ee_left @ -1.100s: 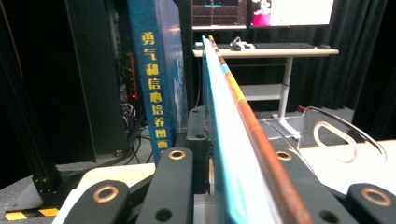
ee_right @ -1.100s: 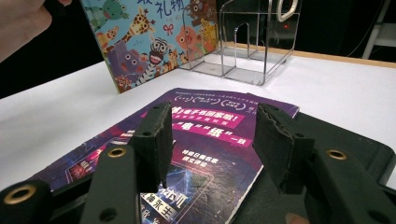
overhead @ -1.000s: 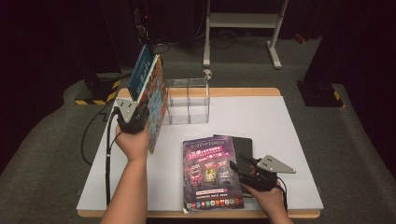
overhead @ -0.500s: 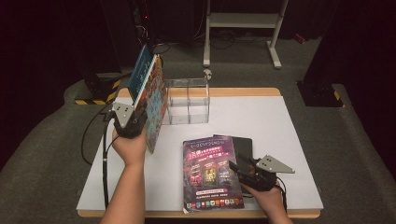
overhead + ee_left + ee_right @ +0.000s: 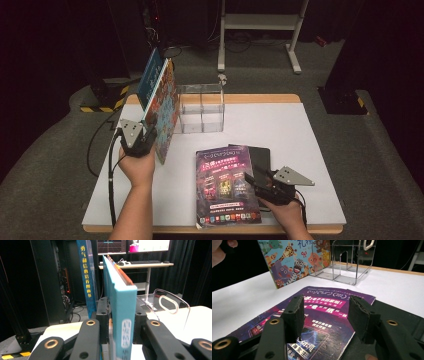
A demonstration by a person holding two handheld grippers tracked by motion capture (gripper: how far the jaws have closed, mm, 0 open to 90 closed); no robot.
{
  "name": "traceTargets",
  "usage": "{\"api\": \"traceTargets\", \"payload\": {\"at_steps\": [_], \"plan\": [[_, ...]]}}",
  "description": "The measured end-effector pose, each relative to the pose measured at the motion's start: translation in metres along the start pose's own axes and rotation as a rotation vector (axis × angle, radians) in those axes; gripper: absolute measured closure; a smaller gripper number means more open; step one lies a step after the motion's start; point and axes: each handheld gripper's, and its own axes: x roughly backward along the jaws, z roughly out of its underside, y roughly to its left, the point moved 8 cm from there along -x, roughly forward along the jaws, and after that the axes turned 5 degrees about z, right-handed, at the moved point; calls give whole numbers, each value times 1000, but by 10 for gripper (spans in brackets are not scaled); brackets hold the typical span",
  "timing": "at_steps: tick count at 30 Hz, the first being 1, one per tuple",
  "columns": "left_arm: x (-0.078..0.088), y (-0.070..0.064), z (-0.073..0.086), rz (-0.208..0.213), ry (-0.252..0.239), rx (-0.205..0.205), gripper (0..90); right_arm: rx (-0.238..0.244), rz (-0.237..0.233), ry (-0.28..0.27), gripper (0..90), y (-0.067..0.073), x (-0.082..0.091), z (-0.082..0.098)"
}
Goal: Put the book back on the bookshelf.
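White table, grey carpet, dark room, clear organizer

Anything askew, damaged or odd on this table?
Only mildly: the colourful animal-cover picture book clamped in the left gripper stands tilted on its bottom edge, outside the clear acrylic organizer. The purple magazine lies flat, overlapping a black book.

The left claw, closed on the spines of two upright books, now sits a little farther left of the clear acrylic organizer than a second ago. The books shift with it, so their lower edge stands slightly farther from the organizer's left wall. The left forearm beneath them angles a touch more leftward.
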Motion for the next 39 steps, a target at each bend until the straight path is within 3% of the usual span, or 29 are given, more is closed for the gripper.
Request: {"api": "traceTargets", "payload": {"at_steps": [10, 22, 33, 36, 39], "plan": [[9, 1, 9, 13, 22, -5, 745, 3, -2, 2, 465, 1, -1, 1], [21, 10, 27, 0, 55, 26, 753, 6, -2, 6, 466, 2, -2, 1], [15, 18, 50, -23, 111, 55, 764, 6, -2, 7, 466, 2, -2, 2], [13, 21, 51, -33, 99, 71, 777, 9, -3, 8, 466, 2, -2, 2], [12, 22, 50, -49, 89, 61, 799, 7, -3, 9, 466, 2, -2, 2]]}}
